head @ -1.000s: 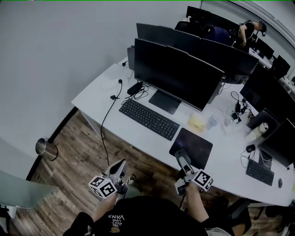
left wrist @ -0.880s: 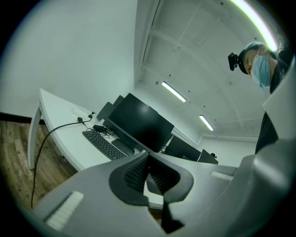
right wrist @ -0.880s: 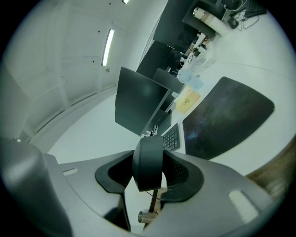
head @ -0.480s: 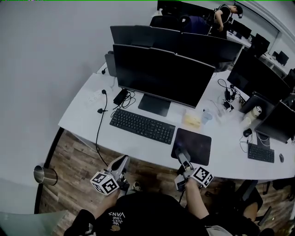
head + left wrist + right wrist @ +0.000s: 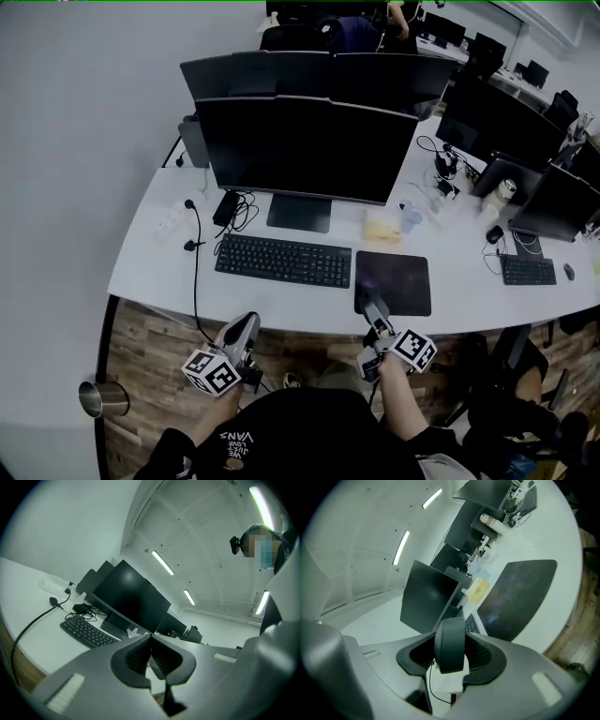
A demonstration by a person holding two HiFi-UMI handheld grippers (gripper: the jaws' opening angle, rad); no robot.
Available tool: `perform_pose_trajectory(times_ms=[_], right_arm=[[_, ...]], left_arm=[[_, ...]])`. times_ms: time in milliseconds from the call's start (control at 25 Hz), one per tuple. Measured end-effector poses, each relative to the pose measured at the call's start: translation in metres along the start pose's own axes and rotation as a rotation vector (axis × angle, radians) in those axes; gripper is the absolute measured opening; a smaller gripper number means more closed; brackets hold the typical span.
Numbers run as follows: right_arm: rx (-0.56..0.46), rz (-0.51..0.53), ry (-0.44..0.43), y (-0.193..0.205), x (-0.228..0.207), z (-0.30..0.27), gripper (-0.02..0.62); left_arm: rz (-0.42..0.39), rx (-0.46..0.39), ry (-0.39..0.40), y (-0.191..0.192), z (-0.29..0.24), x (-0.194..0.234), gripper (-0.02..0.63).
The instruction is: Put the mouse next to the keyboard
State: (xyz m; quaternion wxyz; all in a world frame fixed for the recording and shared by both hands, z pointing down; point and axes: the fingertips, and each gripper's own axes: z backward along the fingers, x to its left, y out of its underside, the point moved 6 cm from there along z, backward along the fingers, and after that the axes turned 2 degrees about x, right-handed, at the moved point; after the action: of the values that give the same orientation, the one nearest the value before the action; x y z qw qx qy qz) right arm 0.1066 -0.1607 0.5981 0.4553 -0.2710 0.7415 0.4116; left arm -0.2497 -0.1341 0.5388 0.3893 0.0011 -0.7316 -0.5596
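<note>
A black keyboard (image 5: 283,260) lies on the white desk (image 5: 150,272) in front of a large monitor (image 5: 295,150). A dark mouse pad (image 5: 394,281) lies just to its right. My right gripper (image 5: 372,305) hovers over the pad's front left corner, shut on a dark mouse (image 5: 450,644) that stands on edge between the pads. In the right gripper view the mouse pad (image 5: 518,597) lies ahead. My left gripper (image 5: 246,330) hangs below the desk's front edge, shut and empty, with its jaws touching. In the left gripper view the left gripper (image 5: 150,651) points toward the keyboard (image 5: 86,631).
A black cable (image 5: 197,272) runs off the desk's front left from a power strip (image 5: 171,221). A yellow packet (image 5: 381,231) lies behind the pad. A second keyboard (image 5: 527,270) and mouse (image 5: 568,272) lie far right. A metal bin (image 5: 98,398) stands on the wooden floor.
The head view has swung, so the desk now sits more centred and square. Both grippers hold much the same pose, the right one still shut on the mouse at the pad's front edge.
</note>
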Motion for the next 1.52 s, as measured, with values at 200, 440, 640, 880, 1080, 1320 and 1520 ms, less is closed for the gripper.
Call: perform_pose_trajectory(times_ms=[200, 440, 640, 880, 1080, 1320, 1520], right_arm=[[-0.015, 0.002, 0.055, 0.003, -0.013, -0.011, 0.179], [-0.008, -0.004, 0.123, -0.015, -0.037, -0.043, 0.179], [0.014, 0.007, 0.157, -0.042, -0.053, -0.079, 0.18], [0.05, 0.017, 0.179, -0.068, -0.065, -0.116, 0.179], [0.067, 0.009, 0.194, -0.078, -0.073, -0.137, 0.181], [0.176, 0.084, 0.276, -0.073, -0.085, -0.145, 0.181], [0.272, 0.207, 0.345, -0.071, -0.091, -0.144, 0.186]], left_arm=[[0.025, 0.049, 0.002, 0.004, -0.011, 0.012, 0.002], [0.035, 0.034, 0.006, 0.005, -0.035, 0.022, 0.002], [0.044, 0.03, -0.042, 0.003, -0.054, 0.026, 0.002], [0.056, 0.026, -0.059, 0.004, -0.088, 0.023, 0.002], [0.056, 0.045, -0.053, 0.005, -0.112, 0.02, 0.002], [0.065, 0.069, -0.039, 0.012, -0.13, 0.017, 0.002], [0.066, 0.084, -0.022, 0.014, -0.14, 0.013, 0.002]])
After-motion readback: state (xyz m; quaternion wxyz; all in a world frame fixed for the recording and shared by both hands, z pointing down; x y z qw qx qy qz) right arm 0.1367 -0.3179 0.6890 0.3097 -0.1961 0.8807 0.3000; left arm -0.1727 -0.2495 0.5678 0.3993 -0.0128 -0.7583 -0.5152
